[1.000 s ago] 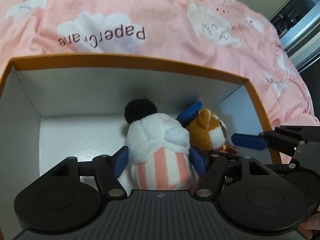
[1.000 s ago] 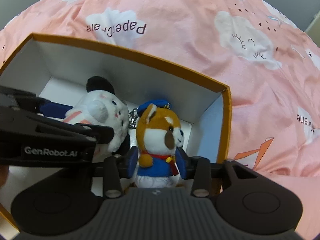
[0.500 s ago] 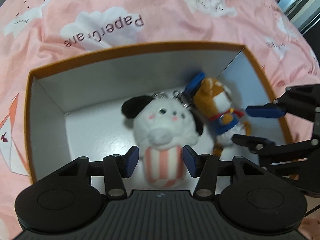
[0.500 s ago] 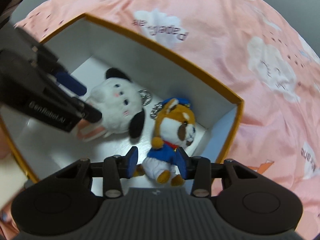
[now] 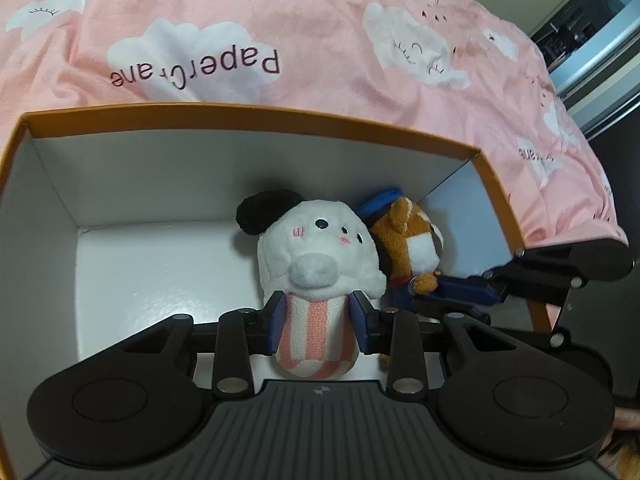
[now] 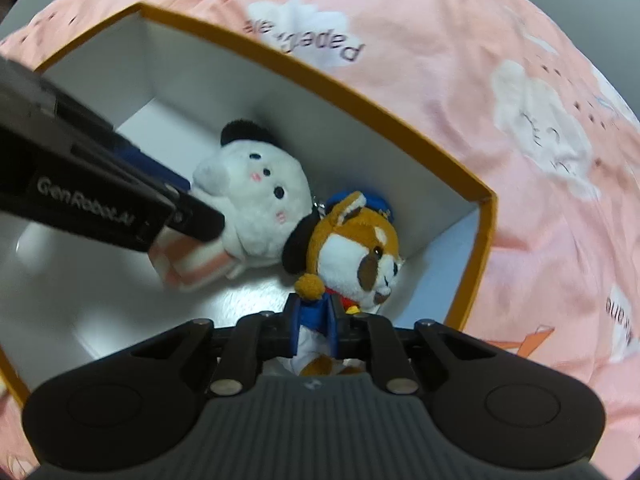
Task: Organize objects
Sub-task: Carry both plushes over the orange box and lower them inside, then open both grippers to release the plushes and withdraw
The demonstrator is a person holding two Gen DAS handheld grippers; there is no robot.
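Both grippers have just squeezed shut, the left gripper (image 5: 317,322) on the white dog toy (image 5: 316,280) and the right gripper (image 6: 314,324) on the fox toy (image 6: 352,256), so next the 2 toys likely need lifting out of the box (image 5: 256,118).

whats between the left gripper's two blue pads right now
The white plush: the left gripper pads squeeze its pink-striped body, clearest in the left wrist view.

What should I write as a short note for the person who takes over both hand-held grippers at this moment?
Left hand-held gripper: jaws have just been closing, pads now pressing the pink-striped body of the white plush dog with black ears.
Right hand-held gripper: jaws just closed on the blue jacket of the orange plush dog with blue cap.
Both toys sit side by side inside the orange-rimmed white cardboard box on the pink cloud-print blanket.
Done: both gripped. Left: probably move each toy to its place.
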